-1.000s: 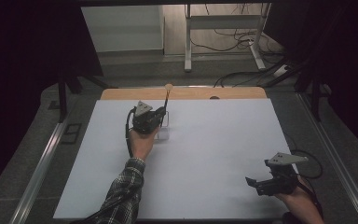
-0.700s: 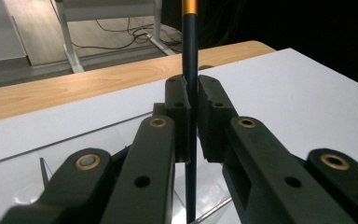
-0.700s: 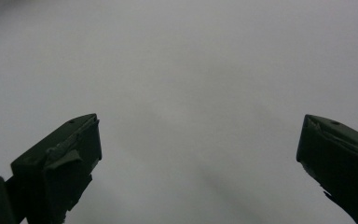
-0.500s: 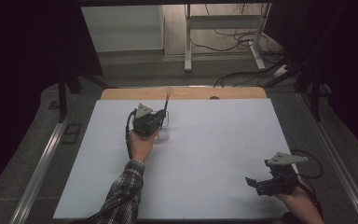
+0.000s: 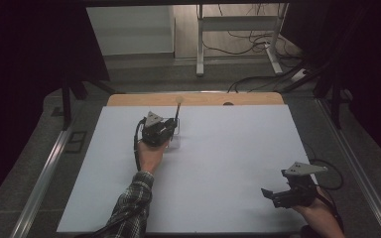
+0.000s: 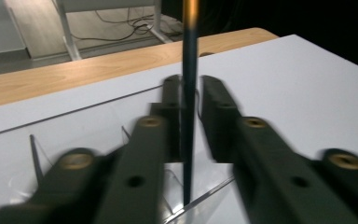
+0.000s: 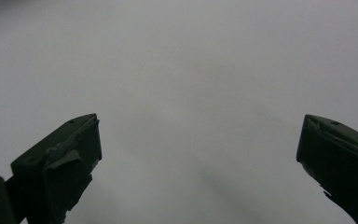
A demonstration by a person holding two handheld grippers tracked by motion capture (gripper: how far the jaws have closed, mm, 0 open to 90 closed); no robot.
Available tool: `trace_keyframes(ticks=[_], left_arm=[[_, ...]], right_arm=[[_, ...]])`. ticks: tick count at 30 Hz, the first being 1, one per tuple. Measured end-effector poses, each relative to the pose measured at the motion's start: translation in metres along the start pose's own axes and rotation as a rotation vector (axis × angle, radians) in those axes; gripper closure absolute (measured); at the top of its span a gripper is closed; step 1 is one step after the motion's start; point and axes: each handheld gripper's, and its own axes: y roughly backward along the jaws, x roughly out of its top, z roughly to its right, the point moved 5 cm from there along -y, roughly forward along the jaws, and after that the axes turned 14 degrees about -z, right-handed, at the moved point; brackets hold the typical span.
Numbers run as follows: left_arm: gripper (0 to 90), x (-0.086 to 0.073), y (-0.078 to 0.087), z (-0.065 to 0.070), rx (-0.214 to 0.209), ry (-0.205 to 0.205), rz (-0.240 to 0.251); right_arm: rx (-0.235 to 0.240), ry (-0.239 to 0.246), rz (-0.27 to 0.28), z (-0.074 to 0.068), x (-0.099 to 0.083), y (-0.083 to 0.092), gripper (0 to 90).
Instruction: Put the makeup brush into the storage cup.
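Note:
A thin dark stick [image 5: 177, 115] with a tan top stands upright in a clear plastic holder [image 5: 174, 135] at the far middle of the white table [image 5: 228, 148]. My left gripper [image 5: 172, 130] is shut on the stick [image 6: 189, 93], its jaws close on either side of it just above the clear holder [image 6: 98, 154]. At the near right corner, my right gripper [image 5: 269, 195] hovers low over the bare white surface. Its jaws stand wide apart with nothing between them, as the right gripper [image 7: 198, 144] shows in its own view.
A wooden strip [image 5: 203, 99] runs along the far edge of the table. Beyond it are the floor, metal desk legs [image 5: 198, 44] and loose cables [image 5: 258, 37]. Metal rails flank the table on both sides.
My left gripper and the stick have shifted slightly toward the person, lower in the high view. The right gripper has barely moved.

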Motion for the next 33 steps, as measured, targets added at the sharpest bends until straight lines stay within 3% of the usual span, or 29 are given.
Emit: trace_keyframes(ticks=[5,18,33], left_arm=[[62.2,0.0028,0.0024,0.0013,0.002,-0.016,-0.002],[51.2,0.0055,0.0047,-0.0004,-0.007,0.01,-0.011],[45.8,0.0087,0.0099,-0.0007,-0.019,0.025,-0.044]], right_arm=[[-0.002,0.002,-0.001,-0.0002,0.0,-0.0001,0.3],[-0.003,0.001,0.0,-0.0001,0.0001,0.0001,0.3],[-0.002,0.001,-0.001,-0.0001,0.0002,0.0,0.3]])
